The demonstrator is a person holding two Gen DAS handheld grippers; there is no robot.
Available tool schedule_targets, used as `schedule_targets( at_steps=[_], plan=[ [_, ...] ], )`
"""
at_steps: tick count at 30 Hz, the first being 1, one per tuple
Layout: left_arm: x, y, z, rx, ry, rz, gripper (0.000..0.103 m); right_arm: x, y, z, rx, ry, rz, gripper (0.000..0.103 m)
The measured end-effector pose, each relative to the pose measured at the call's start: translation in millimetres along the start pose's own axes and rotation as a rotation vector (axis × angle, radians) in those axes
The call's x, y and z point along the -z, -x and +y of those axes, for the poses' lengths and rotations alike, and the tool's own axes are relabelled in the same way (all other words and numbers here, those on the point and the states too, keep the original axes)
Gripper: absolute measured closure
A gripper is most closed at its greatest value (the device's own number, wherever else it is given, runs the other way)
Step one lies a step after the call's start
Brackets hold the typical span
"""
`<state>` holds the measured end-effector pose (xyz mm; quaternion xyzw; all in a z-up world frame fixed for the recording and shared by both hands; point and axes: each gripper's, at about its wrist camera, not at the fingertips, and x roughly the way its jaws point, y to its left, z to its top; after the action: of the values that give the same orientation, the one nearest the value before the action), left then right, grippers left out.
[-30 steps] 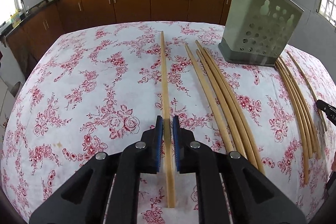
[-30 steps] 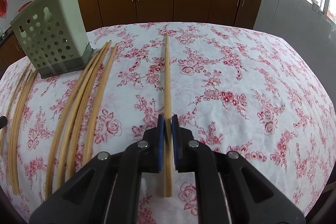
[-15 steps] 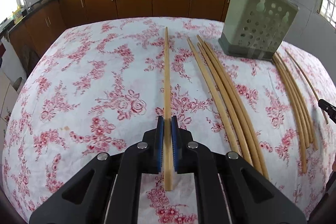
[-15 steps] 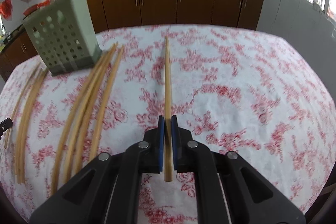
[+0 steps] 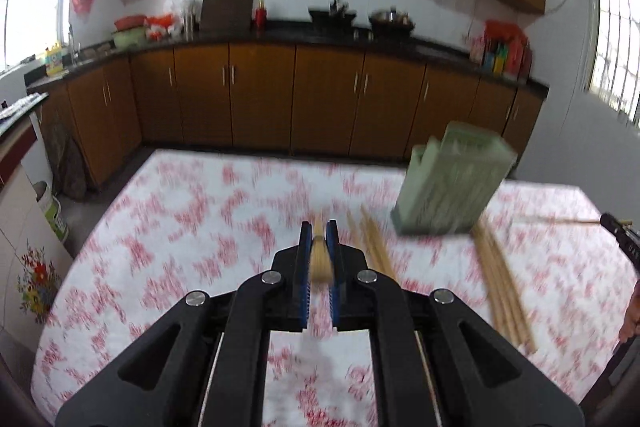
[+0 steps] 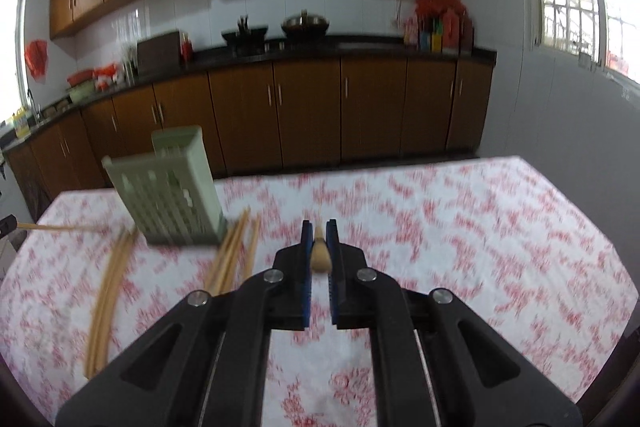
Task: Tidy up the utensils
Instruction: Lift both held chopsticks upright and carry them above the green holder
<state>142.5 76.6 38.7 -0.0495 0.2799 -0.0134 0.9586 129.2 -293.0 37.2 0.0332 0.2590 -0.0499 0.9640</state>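
My left gripper [image 5: 319, 231] is shut on a wooden chopstick [image 5: 320, 259], held in the air above the flowered tablecloth [image 5: 192, 227] and seen end-on. My right gripper [image 6: 319, 229] is shut on another chopstick [image 6: 320, 255], likewise lifted and pointing away from me. The green perforated utensil holder [image 5: 452, 187] stands on the table to the right of the left gripper; in the right wrist view the holder [image 6: 172, 187] is to the left. Several chopsticks [image 5: 500, 283] lie beside the holder; more chopsticks [image 6: 232, 251] lie in two bundles. Both views are blurred by motion.
The right gripper's tip with its chopstick [image 5: 560, 221] shows at the far right edge of the left view; the left one's chopstick [image 6: 52, 227] at the far left of the right view. Brown kitchen cabinets [image 5: 320, 99] and a dark counter run behind the table.
Both grippers rose off the table with a chopstick each and tipped up, so the views now take in the cabinets and wall. The chopsticks no longer lie on the cloth.
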Motion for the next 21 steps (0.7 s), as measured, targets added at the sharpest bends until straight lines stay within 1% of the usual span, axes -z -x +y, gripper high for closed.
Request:
schedule_targets(
  at_steps=[4,7,11,17,21],
  plan=[
    [-26.3,8.3,-0.3,-0.014,0.004,-0.069,0.096,-21.4,8.7,-2.6,-0.001,-0.013,-0.056,0.095],
    [-35.3,10.6,-1.2,-0.021,0.001,-0.092,0.096,-31.7,9.7,-2.3,0.001,-0.015,-0.077,0.095],
    [-53.8,14.3,-5.1,-0.021,-0.009,-0.121,0.096,-49.4,14.0,1.0,-0.022,-0.014,-0.099,0.095],
    [-94.7,31.7,-15.3,0.017,-0.006,-0.206,0.096,-102.5,36.0,10.2,-0.095,-0.034,-0.196,0.095],
    [-123.9,42.9,-31.5,0.079,0.006,-0.259,0.096,-136.8,52.3,20.1,-0.167,-0.069,-0.278,0.095]
  ],
)
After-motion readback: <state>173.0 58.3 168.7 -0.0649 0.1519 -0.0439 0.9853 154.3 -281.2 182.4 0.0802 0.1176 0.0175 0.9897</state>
